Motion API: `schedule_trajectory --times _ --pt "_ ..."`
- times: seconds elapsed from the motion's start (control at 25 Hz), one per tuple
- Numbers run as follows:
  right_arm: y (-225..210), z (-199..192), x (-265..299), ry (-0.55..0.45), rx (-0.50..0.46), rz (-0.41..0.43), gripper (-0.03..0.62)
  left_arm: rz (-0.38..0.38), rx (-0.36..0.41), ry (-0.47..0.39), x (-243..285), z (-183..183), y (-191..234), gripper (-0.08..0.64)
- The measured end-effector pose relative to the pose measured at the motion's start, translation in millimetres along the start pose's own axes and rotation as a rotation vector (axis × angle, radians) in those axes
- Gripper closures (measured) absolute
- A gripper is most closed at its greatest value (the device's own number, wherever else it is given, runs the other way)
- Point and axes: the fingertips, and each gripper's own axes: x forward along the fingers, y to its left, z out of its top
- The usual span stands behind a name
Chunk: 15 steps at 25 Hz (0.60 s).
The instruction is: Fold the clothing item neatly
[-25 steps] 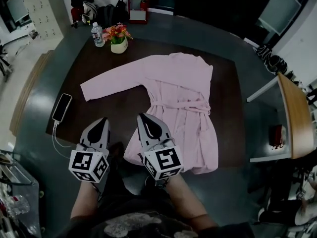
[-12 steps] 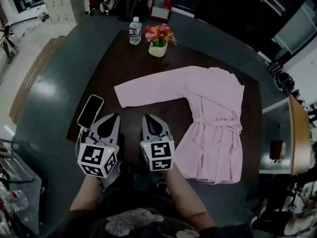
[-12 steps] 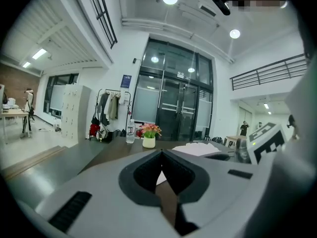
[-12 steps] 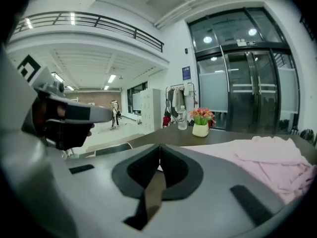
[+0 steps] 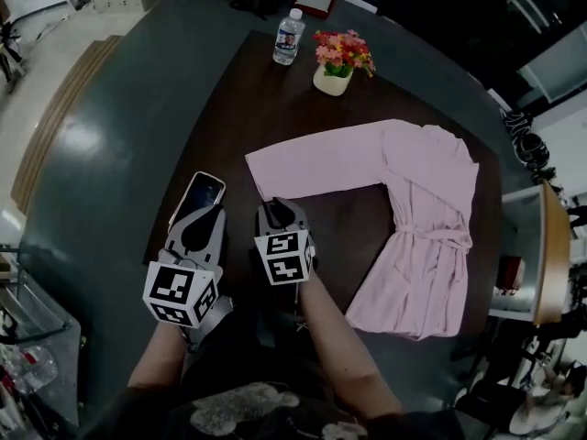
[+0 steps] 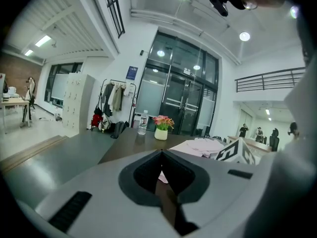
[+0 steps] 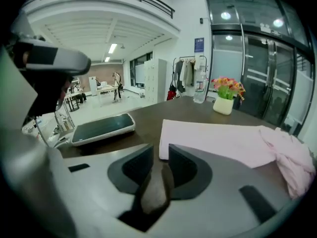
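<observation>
A pink robe (image 5: 431,200) lies flat on the dark brown table (image 5: 238,108), its belt tied and one long sleeve (image 5: 312,168) stretched out to the left. My right gripper (image 5: 275,209) is tipped down at that sleeve's cuff end. In the right gripper view the cuff (image 7: 171,133) lies just past the right gripper (image 7: 157,152). Its jaws have just been opening and stand slightly apart with nothing between them. My left gripper (image 5: 213,214) hovers beside it over the phone, shut and empty. It also shows in its own view as the left gripper (image 6: 161,155).
A phone (image 5: 197,198) with a cable lies at the table's near left edge, showing as the phone (image 7: 101,128) left of the cuff. A water bottle (image 5: 288,37) and a flower pot (image 5: 337,62) stand at the far side. A wooden desk (image 5: 550,246) is at the right.
Both grippers have moved left from the robe's hem to the sleeve's cuff. The right one has dipped toward the table and its jaws have parted. The robe itself lies as before.
</observation>
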Motion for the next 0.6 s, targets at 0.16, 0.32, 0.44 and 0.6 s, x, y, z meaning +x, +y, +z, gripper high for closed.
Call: schedule_trajectory --times 0.16,0.32,0.44,0.6 --pt "-2 -11 20 0.077 -0.029 -0.06 0.514 -0.017 -0.012 0.014 2 -5 8 0.551" --pt "-6 -22 30 0.133 -0.022 -0.094 0.514 -0.035 -0.018 0.022 3 -9 7 0.551" --pt "-5 -22 33 0.143 -0.011 -0.088 0.528 -0.043 -0.023 0.024 4 -10 9 0.551" --pt "-7 -10 21 0.118 0.039 -0.059 0.567 -0.049 -0.033 0.025 6 -8 8 0.552"
